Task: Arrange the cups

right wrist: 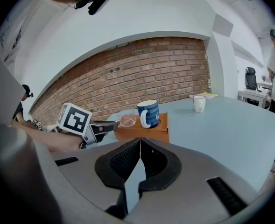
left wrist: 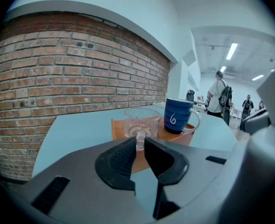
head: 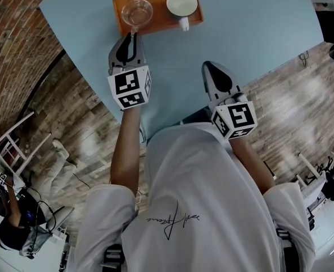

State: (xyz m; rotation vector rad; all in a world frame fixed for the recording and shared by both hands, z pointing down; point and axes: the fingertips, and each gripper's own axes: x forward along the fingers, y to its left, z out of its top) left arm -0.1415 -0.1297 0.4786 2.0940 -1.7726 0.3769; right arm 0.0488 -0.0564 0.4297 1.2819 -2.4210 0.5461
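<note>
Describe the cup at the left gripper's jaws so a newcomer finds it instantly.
On the light blue table sits an orange tray holding two cups. The clear glass cup is on the tray's left side in the head view, its handle between the jaws of the left gripper. Unlike the blue mug beside it, it is see-through.

Head view looks steeply down on the pale blue counter; both gripper views skim it, sharing the orange wooden tray, the left seemingly nearer.

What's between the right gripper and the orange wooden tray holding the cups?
Only bare light-blue tabletop separates right gripper from orange wooden tray; right gripper view shows it.
</note>
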